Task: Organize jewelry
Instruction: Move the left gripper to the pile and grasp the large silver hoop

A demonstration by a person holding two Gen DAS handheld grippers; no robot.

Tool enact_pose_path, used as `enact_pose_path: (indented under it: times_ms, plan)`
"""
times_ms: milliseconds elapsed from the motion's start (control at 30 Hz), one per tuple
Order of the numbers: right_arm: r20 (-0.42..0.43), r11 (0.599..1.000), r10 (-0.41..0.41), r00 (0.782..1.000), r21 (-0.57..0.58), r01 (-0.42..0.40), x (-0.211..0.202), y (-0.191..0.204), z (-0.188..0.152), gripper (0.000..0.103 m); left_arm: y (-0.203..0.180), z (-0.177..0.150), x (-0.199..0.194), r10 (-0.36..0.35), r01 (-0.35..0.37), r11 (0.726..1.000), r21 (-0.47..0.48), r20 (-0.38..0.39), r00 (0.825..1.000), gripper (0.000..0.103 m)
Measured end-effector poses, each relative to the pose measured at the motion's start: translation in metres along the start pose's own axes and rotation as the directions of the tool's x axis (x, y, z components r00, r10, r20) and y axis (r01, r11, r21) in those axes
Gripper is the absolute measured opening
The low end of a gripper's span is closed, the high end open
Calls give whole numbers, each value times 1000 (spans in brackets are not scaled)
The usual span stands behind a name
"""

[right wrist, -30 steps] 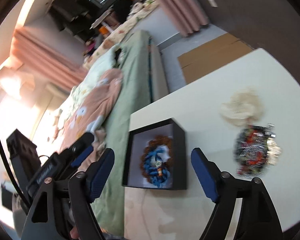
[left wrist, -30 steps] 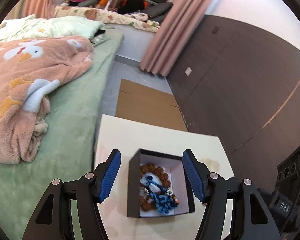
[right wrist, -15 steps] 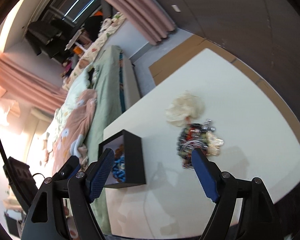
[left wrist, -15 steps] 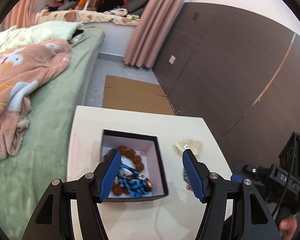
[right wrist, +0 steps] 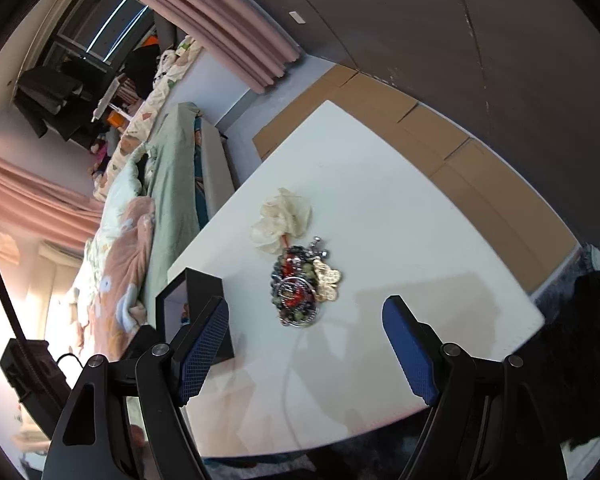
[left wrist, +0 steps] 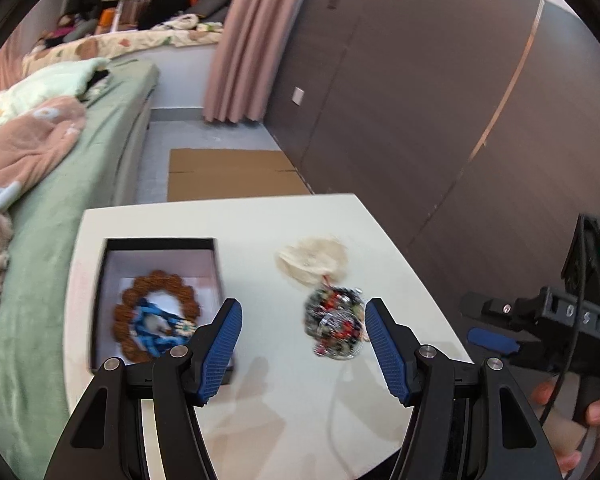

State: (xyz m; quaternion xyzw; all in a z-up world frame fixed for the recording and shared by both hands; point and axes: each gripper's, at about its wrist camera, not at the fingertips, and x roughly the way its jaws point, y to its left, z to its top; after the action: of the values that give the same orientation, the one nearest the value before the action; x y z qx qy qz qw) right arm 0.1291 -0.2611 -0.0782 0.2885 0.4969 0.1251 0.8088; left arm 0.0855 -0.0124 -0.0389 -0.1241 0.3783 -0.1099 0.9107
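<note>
Left wrist: beads (left wrist: 156,316) inside box (left wrist: 100,304); right wrist hides them.

A flattened brown cardboard sheet (left wrist: 232,174) lies on the grey floor in the centre of the left wrist frame, beside a dark brown panelled wall (left wrist: 440,100) filling the right. A bed with a green cover (left wrist: 80,184) runs down the left edge, a peach patterned fleece blanket (left wrist: 24,140) heaped on it. Dusty pink curtains (left wrist: 252,40) hang at upper centre.
</note>
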Motion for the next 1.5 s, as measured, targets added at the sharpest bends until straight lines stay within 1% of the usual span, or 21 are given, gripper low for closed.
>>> enact_pose_path:
  times_ms: [233,367,500,767,933,1033,1333,1400,1467,1500]
  plan:
    - [6,1000,-26,1000,-9,26,-16,-19,5,80,-30,-13,28,15,-10,997,79,-63,998,65]
    - [6,997,-73,997,6,73,-20,-32,10,80,-39,-20,45,17,-7,995,95,-101,995,65]
    - [6,998,-38,999,43,38,-25,-43,15,80,-46,-25,61,37,-22,994,110,-132,991,65]
    - [-3,996,-31,1000,81,31,-24,-53,21,80,-53,-32,90,75,-51,989,137,-175,982,65]
    - [-7,995,-29,1000,92,30,-23,-58,26,80,-51,-34,106,127,-96,983,159,-198,972,65]
    - [-13,995,-28,1000,95,29,-21,-57,28,80,-50,-35,113,122,-89,984,154,-220,968,65]
    - [-34,996,-26,999,89,29,-8,-49,35,80,-56,-36,121,146,-101,972,212,-206,968,65]
    - [-38,996,-30,999,86,33,-4,-46,38,80,-57,-36,121,151,-102,969,226,-210,966,63]
    - [-45,996,-39,998,84,43,1,-43,39,80,-55,-32,122,132,-83,972,218,-221,966,52]
    - [-50,996,-42,998,82,46,3,-41,39,80,-52,-31,121,122,-73,976,207,-232,965,52]
